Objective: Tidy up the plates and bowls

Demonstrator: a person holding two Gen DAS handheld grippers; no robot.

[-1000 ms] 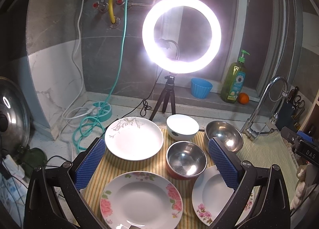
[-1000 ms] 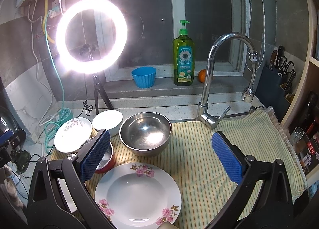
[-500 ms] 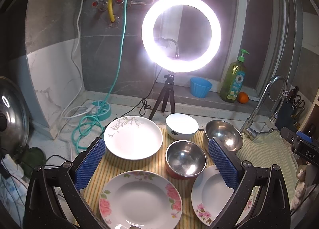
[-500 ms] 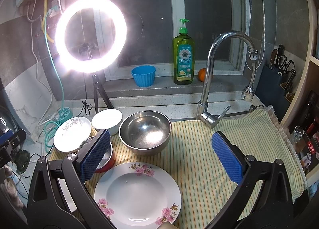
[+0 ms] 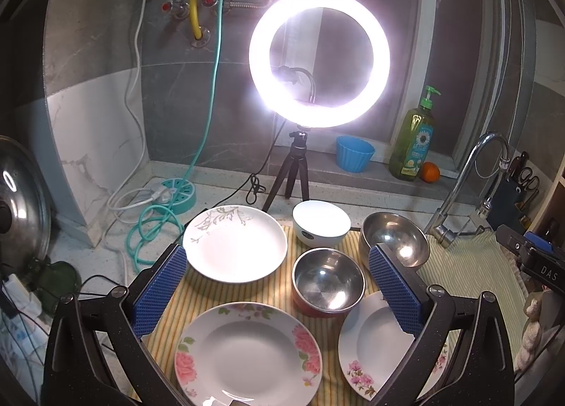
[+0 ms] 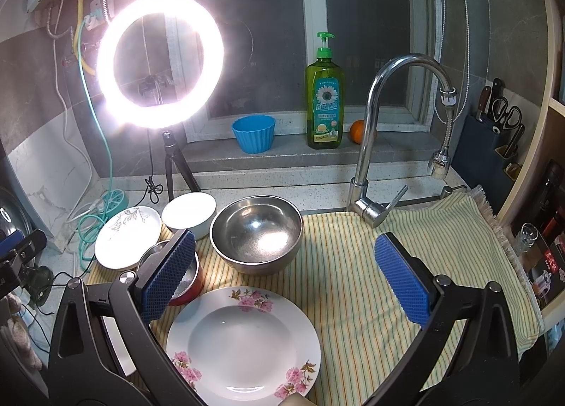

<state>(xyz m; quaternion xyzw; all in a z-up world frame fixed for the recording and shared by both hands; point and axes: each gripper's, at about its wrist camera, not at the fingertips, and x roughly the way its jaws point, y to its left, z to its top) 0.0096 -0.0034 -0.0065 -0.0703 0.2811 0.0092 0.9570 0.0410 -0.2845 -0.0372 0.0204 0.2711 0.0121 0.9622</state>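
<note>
While both claws hover spread wide and empty — left gripper (image 5: 277,287), right gripper (image 6: 284,277) — nothing is stacked yet; three plates and three bowls lie singly on the striped cloth (image 6: 441,229); next, I'd guess, close on the near-edge floral plate (image 6: 243,346)

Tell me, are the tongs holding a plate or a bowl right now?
No, nothing is held. The left tongs and the right tongs are both wide open above the striped cloth, with empty space between their blue pads.
</note>
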